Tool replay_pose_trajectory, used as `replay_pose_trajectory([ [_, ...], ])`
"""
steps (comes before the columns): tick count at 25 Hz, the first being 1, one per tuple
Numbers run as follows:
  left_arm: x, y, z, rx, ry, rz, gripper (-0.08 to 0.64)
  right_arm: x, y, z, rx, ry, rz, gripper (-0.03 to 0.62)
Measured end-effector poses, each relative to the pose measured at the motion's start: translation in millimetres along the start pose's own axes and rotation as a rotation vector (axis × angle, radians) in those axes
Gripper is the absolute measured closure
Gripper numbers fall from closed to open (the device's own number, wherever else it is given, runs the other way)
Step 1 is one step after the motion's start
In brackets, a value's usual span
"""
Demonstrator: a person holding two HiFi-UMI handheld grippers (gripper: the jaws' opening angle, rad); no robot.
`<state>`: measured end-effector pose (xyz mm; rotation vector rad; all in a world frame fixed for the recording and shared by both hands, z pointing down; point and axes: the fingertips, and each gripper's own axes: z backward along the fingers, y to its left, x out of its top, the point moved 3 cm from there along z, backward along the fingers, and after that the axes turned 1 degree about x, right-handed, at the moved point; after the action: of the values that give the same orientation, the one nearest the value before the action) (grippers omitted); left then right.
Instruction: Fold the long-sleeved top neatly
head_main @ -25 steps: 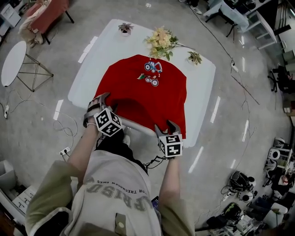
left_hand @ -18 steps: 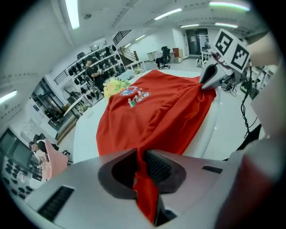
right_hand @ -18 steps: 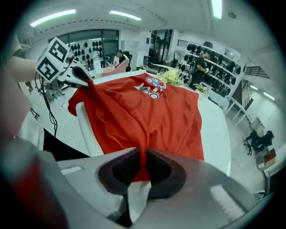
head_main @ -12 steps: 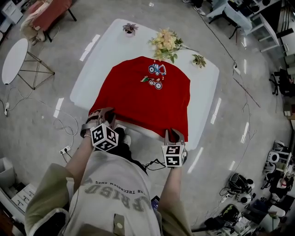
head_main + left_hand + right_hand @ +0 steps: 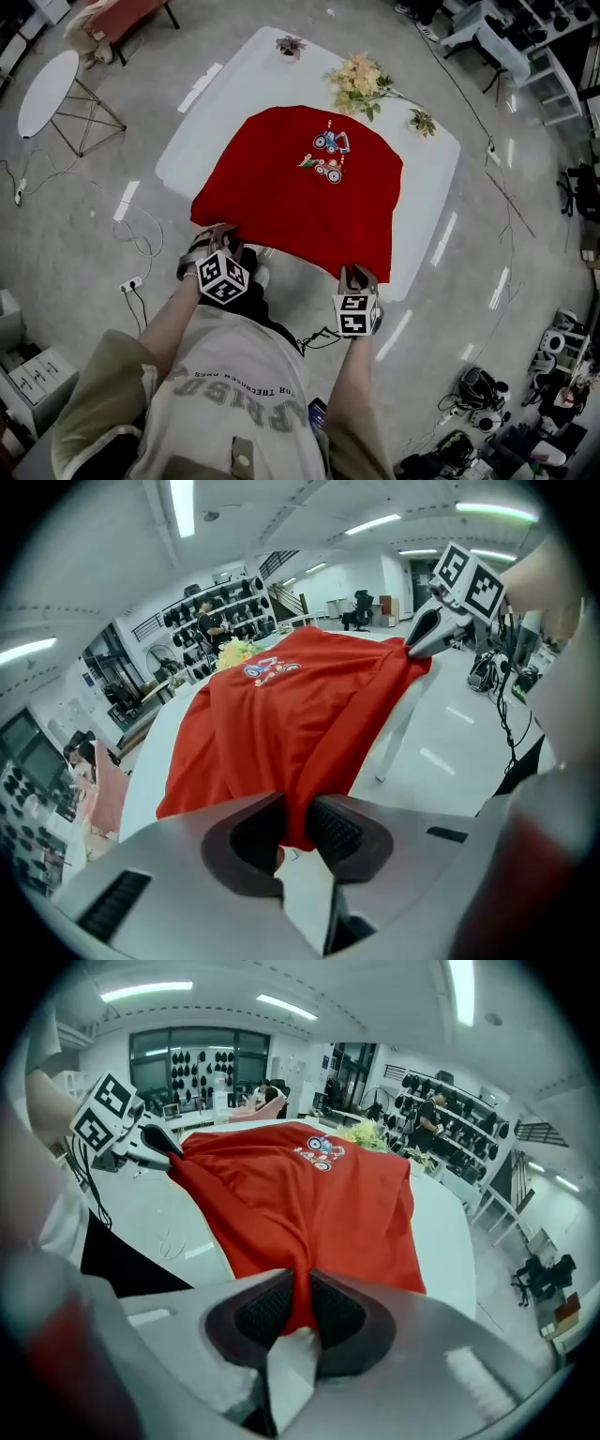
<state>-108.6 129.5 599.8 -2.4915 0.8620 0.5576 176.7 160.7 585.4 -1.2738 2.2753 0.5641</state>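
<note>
My left gripper (image 5: 295, 829) and my right gripper (image 5: 298, 1314) have both just been closing. Each now has its jaws pinched on a small bunch of red cloth at the hem of the long-sleeved top (image 5: 300, 192).

The top lies spread over the table (image 5: 234, 89). Its print (image 5: 330, 157) is toward the table's far side, near the flowers (image 5: 361, 75). The hem is drawn to the table's near edge and just past it. My left jaws hold it at the near-left corner and my right jaws at the near-right corner. I cannot make out the sleeves from here.

I judge this a light, limp knit with no stiffness of its own. It already gathers into soft folds where the pads bite, and it would sag in the middle if I let my two hands drift together. The table looks smooth, so I expect the cloth to slide across it easily rather than catch. That helps when carrying the hem over, but a laid fold could creep.

It is not fragile, so a firm pinch does no harm. The bite is thin, though, especially on the left, where only a narrow tuck sits between the pads, and it could slip out under a tug. The hem corners seem the right places to hold, kept apart enough that the edge stays taut and straight.
</note>
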Motion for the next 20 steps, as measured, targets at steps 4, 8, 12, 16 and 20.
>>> replay_pose_trajectory([
  [4, -1.5, -5.8, 1.9, -0.086, 0.026, 0.133, 0.290, -3.3, 5.1, -4.0, 0.101, 0.019, -0.011, 0.342],
  [8, -11.0, 13.6, 28.2, -0.048, 0.015, 0.240, 0.211, 14.6, 5.0, 17.0, 0.141, -0.061, -0.025, 0.239],
  [12, -48.4, 44.9, 49.4, 0.017, 0.040, 0.362, 0.207, 46.9, 16.2, 35.5, 0.170, -0.193, -0.022, 0.239],
  [16, -85.3, 65.3, 48.2, 0.038, 0.090, 0.457, 0.209, 76.6, 44.6, 34.6, 0.215, -0.258, 0.016, 0.239],
  [20, -104.9, 73.4, 27.3, -0.003, 0.128, 0.466, 0.209, 96.5, 72.8, 27.3, 0.227, -0.271, 0.036, 0.239],
])
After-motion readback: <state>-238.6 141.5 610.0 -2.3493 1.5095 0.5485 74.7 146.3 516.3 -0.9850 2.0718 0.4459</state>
